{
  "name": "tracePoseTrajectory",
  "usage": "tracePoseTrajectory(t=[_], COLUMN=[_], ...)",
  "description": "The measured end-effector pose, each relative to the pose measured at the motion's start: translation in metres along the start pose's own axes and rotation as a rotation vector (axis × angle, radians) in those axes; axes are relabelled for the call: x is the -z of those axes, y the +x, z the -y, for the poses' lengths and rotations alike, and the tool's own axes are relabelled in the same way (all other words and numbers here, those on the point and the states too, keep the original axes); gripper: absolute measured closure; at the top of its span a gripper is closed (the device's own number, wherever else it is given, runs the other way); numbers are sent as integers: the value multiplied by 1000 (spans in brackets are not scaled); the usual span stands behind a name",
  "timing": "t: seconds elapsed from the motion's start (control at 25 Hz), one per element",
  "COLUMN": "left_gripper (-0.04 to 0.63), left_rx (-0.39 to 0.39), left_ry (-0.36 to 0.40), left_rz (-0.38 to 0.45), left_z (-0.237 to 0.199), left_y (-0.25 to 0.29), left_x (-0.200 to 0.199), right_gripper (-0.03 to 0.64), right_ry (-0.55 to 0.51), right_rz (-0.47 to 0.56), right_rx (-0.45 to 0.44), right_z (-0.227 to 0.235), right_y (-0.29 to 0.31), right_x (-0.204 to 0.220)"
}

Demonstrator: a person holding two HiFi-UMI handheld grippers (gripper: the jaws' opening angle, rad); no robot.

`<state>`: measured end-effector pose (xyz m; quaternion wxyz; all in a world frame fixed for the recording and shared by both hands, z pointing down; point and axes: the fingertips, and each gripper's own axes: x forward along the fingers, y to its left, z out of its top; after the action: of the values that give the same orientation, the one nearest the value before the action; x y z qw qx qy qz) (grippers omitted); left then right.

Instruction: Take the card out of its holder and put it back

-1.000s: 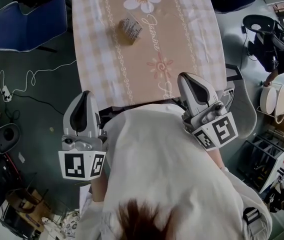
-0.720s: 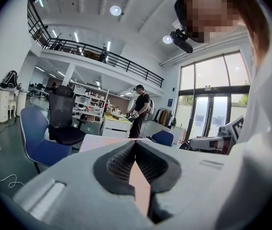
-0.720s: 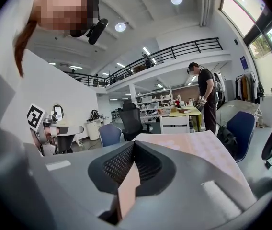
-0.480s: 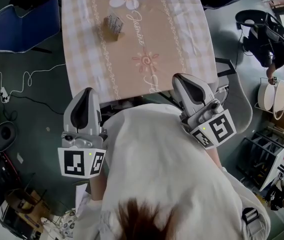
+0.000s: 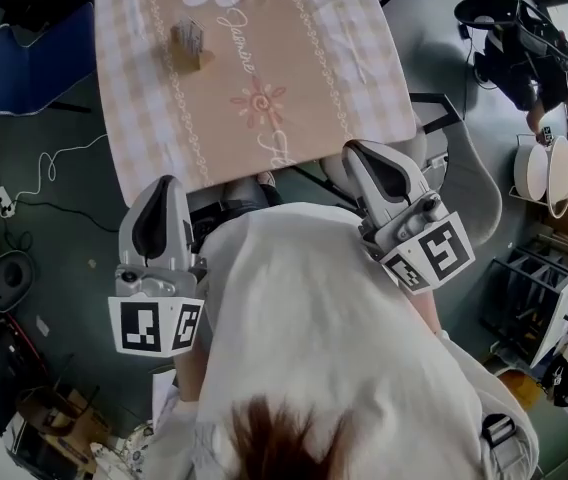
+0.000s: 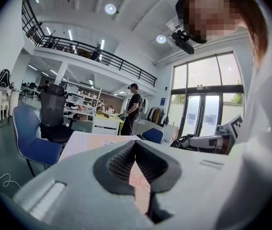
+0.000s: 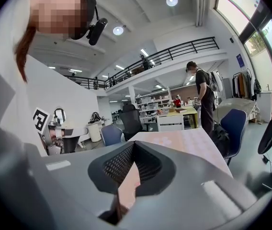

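A small card holder with a card standing in it point(image 5: 188, 43) sits on the far left part of the table point(image 5: 344, 78), which has a beige flowered cloth. Both grippers are held close to the person's body, short of the table's near edge and far from the holder. My left gripper point(image 5: 168, 182) is shut and empty, its fingertips meeting in the left gripper view point(image 6: 135, 143). My right gripper point(image 5: 355, 149) is also shut with nothing in it, and its tips touch in the right gripper view point(image 7: 134, 144). The holder does not show in either gripper view.
A blue chair point(image 5: 24, 63) stands left of the table, with cables point(image 5: 24, 178) on the floor beside it. A grey chair point(image 5: 474, 198) and racks of gear point(image 5: 534, 308) are at the right. A person point(image 7: 204, 99) stands beyond the table's far end.
The table and card holder have slid up and to the left in the head view and look farther away. Both grippers stay shut at the person's sides.
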<state>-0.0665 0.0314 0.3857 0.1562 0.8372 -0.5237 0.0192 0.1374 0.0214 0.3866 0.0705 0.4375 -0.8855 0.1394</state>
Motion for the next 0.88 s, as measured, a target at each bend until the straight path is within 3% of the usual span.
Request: tracePoseTrajectory(t=[0.36,0.88], left_gripper=[595,595], left_rx=[44,91], left_ry=[38,114], left_rz=[13,1], left_z=[30,51], left_y=[7,20], left_x=[-5,-14], right_gripper=[618,618], right_ry=[-5,73], right_rz=[28,58], right_rx=[11,-22], right_z=[10,13], right_y=[-19,-30], right_x=[-1,3])
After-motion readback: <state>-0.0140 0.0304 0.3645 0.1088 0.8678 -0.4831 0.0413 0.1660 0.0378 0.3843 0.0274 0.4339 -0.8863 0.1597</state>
